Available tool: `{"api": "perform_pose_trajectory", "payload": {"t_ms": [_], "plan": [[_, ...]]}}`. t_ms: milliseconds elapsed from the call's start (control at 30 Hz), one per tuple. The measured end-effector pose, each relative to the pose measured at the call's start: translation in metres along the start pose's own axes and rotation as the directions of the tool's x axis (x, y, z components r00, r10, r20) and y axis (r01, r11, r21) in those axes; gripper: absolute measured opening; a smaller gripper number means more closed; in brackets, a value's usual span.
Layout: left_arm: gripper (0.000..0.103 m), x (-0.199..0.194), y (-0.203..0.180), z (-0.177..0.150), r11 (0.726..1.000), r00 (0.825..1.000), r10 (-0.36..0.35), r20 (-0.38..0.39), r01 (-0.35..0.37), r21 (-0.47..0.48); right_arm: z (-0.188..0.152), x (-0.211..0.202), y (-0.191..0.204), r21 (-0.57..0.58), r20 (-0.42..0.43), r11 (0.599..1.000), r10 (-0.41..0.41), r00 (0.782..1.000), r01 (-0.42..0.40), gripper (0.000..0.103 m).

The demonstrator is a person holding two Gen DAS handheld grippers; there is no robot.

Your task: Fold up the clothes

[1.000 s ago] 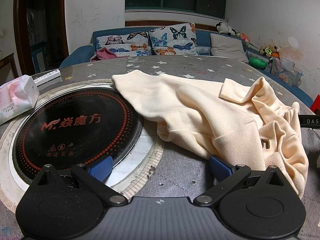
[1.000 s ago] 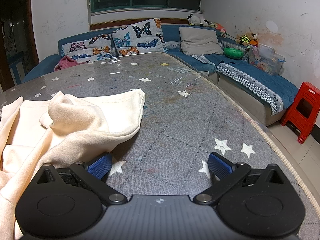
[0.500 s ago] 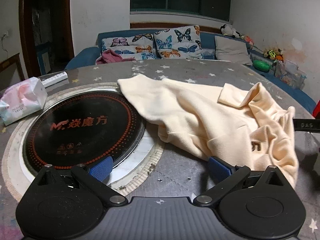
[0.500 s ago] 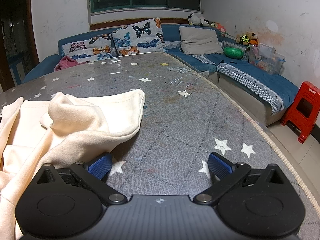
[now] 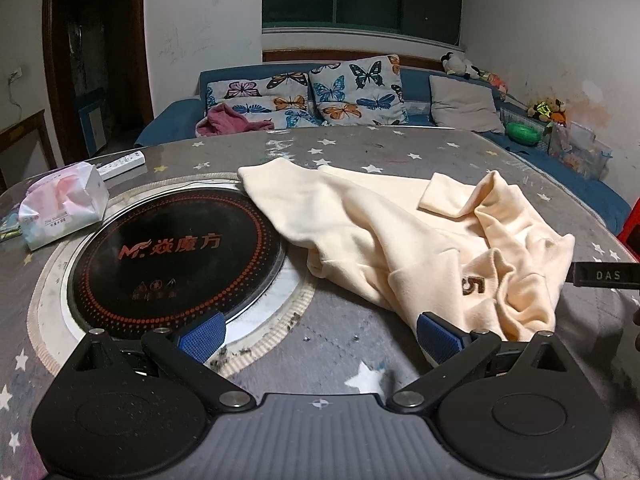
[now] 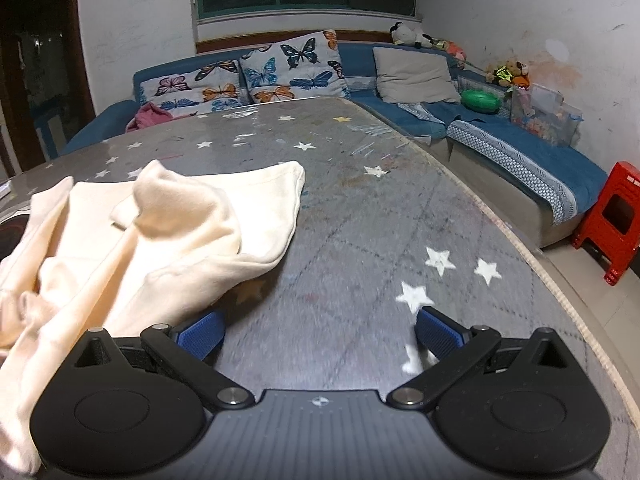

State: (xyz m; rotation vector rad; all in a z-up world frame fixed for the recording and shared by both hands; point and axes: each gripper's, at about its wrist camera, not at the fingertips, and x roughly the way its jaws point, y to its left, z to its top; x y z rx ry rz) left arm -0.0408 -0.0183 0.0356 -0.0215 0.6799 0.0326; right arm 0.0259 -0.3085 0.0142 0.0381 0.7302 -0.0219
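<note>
Star-print table (image 6: 360, 208): cream garment (image 5: 400, 232) crumpled, hem overlapping cooktop (image 5: 176, 256); both tongs wide, empty.

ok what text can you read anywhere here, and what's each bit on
"M" logo, then "焱魔方": red print on the hob.
"5": brown number on the cream top.
"OAS": white letters on the black bar at the right edge.
Tissue pack label, and the hob's small warning signs: too small to read.

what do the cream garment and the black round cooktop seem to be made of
Cream garment: looks like soft knit fleece or sweatshirt cotton, matte, falling in thick rounded folds with ribbed hems. Black round cooktop: seemingly glass or ceramic, smooth and glossy with printed red markings, set in a pale ring; exact material uncertain.
</note>
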Motion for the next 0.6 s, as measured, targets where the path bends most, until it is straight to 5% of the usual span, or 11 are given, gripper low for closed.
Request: {"api": "perform_pose_trajectory", "payload": {"t_ms": [600], "plan": [[0.103,-0.033,-0.004,-0.013,0.999,1.000,0.016,-0.022,-0.016,-0.037,-0.034,-0.078,0.014,-0.097,0.052,0.990,0.113,0.992,-0.107,0.103]]}}
